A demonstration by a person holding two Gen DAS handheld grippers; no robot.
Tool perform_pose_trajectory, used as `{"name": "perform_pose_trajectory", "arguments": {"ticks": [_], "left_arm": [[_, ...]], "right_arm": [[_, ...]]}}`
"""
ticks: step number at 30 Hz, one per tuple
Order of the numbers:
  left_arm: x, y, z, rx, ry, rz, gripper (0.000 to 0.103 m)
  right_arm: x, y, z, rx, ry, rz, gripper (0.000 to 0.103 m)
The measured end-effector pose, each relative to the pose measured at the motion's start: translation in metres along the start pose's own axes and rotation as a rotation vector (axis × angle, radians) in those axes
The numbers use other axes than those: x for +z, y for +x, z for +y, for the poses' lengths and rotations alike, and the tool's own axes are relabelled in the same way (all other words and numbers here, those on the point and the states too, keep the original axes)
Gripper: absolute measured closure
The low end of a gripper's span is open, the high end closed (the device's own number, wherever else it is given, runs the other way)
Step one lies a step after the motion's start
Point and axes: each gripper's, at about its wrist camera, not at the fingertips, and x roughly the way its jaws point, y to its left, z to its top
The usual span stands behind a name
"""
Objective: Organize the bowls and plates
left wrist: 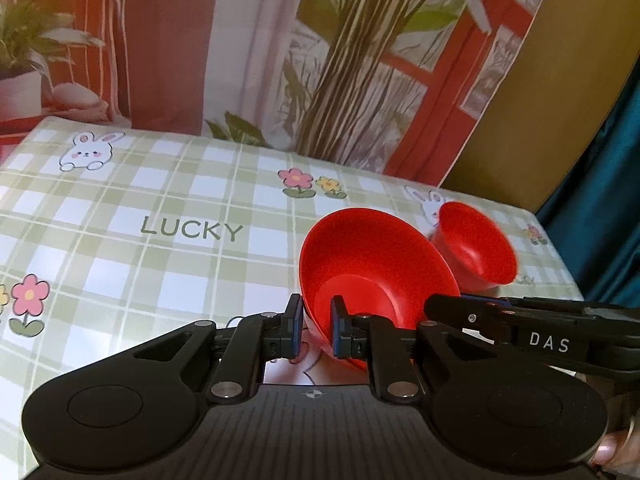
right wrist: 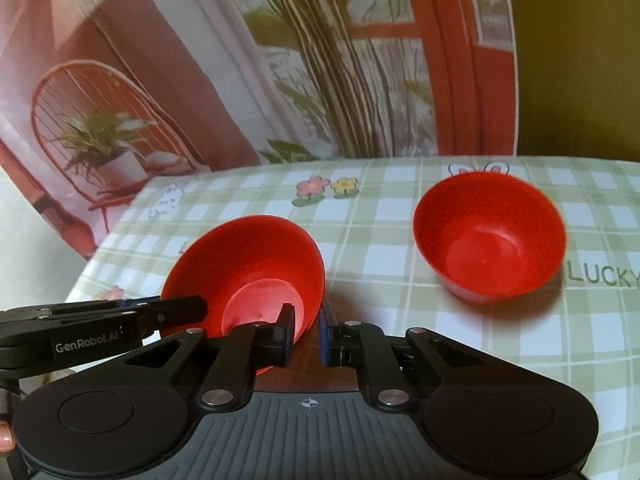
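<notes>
A wide red bowl (left wrist: 376,276) hangs tilted between both grippers, above the checked tablecloth (left wrist: 160,216). My left gripper (left wrist: 316,330) has its two fingers astride the bowl's near rim. My right gripper (right wrist: 306,334) has its fingers astride the opposite rim of the same bowl (right wrist: 256,268); it enters the left wrist view from the right (left wrist: 480,312). A second, deeper red bowl (right wrist: 490,236) stands upright on the table to the right; it also shows in the left wrist view (left wrist: 476,248) behind the held bowl.
The table carries a green and white checked cloth with bunnies, flowers and the word LUCKY (left wrist: 192,230). A printed backdrop with plants and a red window (left wrist: 360,80) hangs behind it. A dark teal curtain (left wrist: 600,184) is at the far right.
</notes>
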Motion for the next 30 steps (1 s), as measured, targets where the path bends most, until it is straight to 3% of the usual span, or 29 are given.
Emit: {"name": "perform_pose_trajectory", "arguments": {"ticks": [12, 30], "left_arm": [[-0.011, -0.034, -0.052, 0.000, 0.035, -0.053, 0.088], [-0.049, -0.025, -0.116, -0.050, 0.152, 0.036, 0.087]], "right_arm": [[-0.009, -0.069, -0.022, 0.016, 0.010, -0.116, 0.091], [-0.055, -0.117, -0.082, -0.024, 0.088, -0.146, 0.091]]}}
